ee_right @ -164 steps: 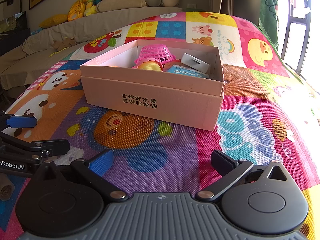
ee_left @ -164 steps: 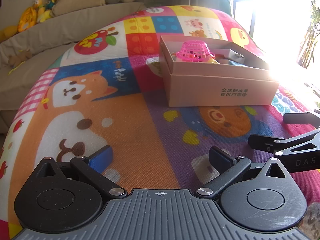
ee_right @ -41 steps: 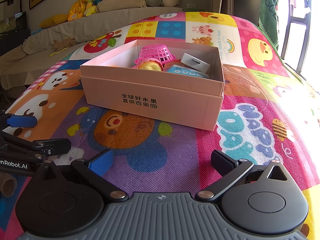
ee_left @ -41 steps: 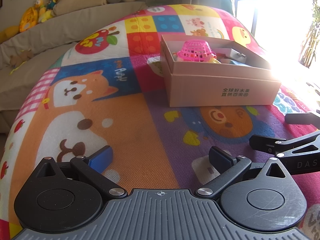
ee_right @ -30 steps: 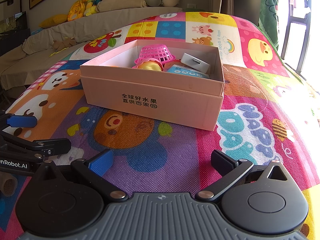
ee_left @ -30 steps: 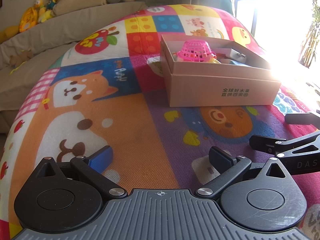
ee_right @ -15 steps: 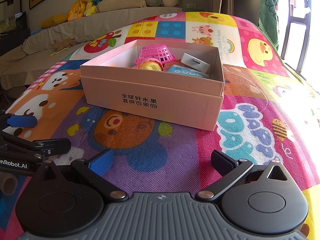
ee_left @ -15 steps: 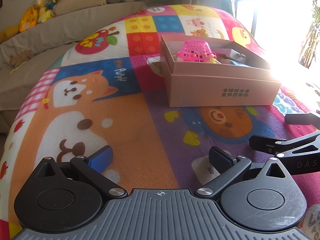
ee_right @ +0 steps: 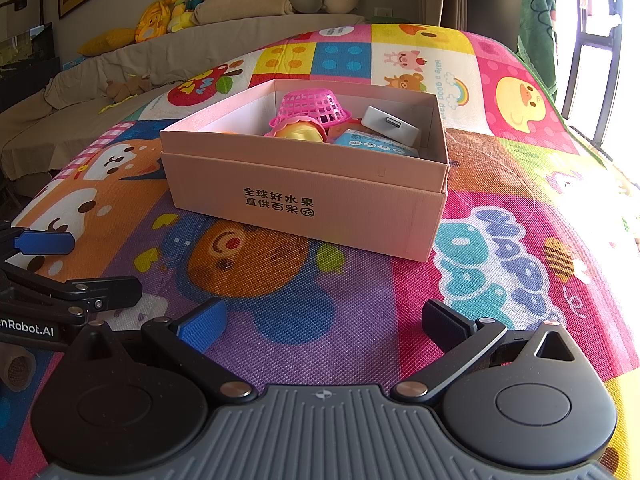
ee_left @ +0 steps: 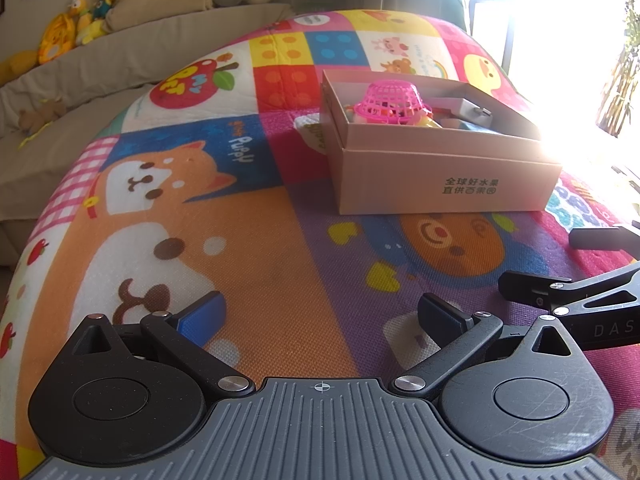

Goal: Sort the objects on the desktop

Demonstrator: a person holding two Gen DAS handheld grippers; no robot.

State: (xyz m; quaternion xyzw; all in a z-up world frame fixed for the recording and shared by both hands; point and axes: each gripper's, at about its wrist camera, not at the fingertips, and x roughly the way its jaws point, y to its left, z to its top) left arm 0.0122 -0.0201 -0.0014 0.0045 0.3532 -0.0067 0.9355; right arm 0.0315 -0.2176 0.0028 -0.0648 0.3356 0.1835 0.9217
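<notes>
Stillness across the last few seconds: nothing shifted in either view, grippers parked as before. Left gripper (ee_left: 320, 316) low over the play mat (ee_left: 248, 264), jaws spread wide, nothing between them. Right gripper (ee_right: 322, 322) just beside it, likewise spread and empty. No loose object on the mat between grippers and box in either view. Farther on, cardboard box (ee_right: 304, 196) resting open on the mat, well apart from both grippers. Inside: pink basket (ee_right: 310, 106) overturned atop a yellow toy (ee_right: 298, 132), a blue packet (ee_right: 370, 142), a white adapter (ee_right: 390, 122) leaning at the back wall. Beyond, sofa (ee_right: 120, 68) with plush toys (ee_right: 176, 0). Probably sorting finished, or paused.
</notes>
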